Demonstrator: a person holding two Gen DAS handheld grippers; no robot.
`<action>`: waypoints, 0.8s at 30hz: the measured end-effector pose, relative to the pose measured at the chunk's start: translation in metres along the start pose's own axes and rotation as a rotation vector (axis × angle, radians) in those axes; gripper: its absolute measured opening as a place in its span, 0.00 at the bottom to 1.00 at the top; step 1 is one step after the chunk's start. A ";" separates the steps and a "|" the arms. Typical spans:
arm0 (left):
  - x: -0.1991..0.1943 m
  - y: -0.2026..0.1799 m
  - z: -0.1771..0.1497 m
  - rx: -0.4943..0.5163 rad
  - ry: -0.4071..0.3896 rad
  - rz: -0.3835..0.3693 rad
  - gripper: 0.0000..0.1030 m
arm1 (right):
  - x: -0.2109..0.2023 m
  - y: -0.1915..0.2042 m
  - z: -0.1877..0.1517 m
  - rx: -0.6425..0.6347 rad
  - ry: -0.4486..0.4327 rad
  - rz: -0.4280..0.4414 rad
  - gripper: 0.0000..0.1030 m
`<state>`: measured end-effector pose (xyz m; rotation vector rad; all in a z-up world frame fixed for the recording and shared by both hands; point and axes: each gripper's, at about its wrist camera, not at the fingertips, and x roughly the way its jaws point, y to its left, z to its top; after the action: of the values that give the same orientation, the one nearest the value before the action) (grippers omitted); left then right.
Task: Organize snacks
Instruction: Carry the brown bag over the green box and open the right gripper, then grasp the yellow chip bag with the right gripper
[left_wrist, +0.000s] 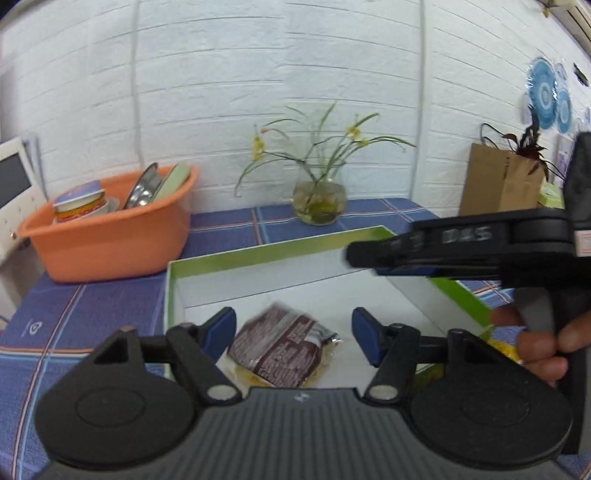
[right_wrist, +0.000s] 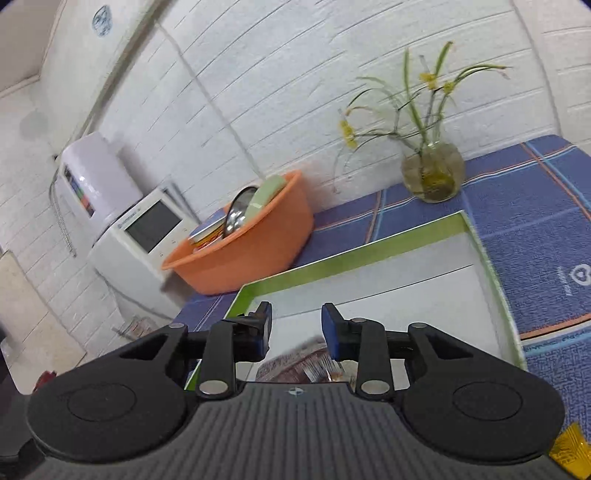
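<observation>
A brown snack packet (left_wrist: 280, 347) lies on the white floor of a shallow box with a green rim (left_wrist: 258, 254), at its near end. My left gripper (left_wrist: 293, 332) is open, its blue pads either side of the packet and just above it, not touching. My right gripper (right_wrist: 295, 328) is open and empty over the same box (right_wrist: 351, 254); the packet (right_wrist: 299, 363) shows just below its fingers. The right gripper (left_wrist: 369, 254) also reaches in from the right in the left wrist view, held by a hand.
An orange basin (left_wrist: 110, 236) with dishes and a cup stands at the back left. A glass vase with flowers (left_wrist: 319, 201) is at the back by the wall. A brown paper bag (left_wrist: 498, 184) stands at the back right. A yellow packet (left_wrist: 504, 349) lies right of the box.
</observation>
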<state>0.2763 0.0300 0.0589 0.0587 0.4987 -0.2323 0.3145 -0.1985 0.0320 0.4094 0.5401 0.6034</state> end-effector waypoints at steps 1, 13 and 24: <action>-0.003 0.005 -0.001 -0.001 -0.010 0.010 0.75 | -0.006 -0.002 0.000 -0.007 -0.010 0.003 0.65; -0.080 -0.050 -0.008 -0.004 -0.096 -0.069 0.87 | -0.112 -0.044 -0.021 0.049 0.009 -0.150 1.00; -0.013 -0.166 -0.043 0.216 0.057 -0.150 0.87 | -0.128 -0.112 -0.046 0.224 0.147 -0.283 1.00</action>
<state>0.2058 -0.1242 0.0272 0.2395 0.5344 -0.4316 0.2459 -0.3540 -0.0161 0.4918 0.7955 0.3016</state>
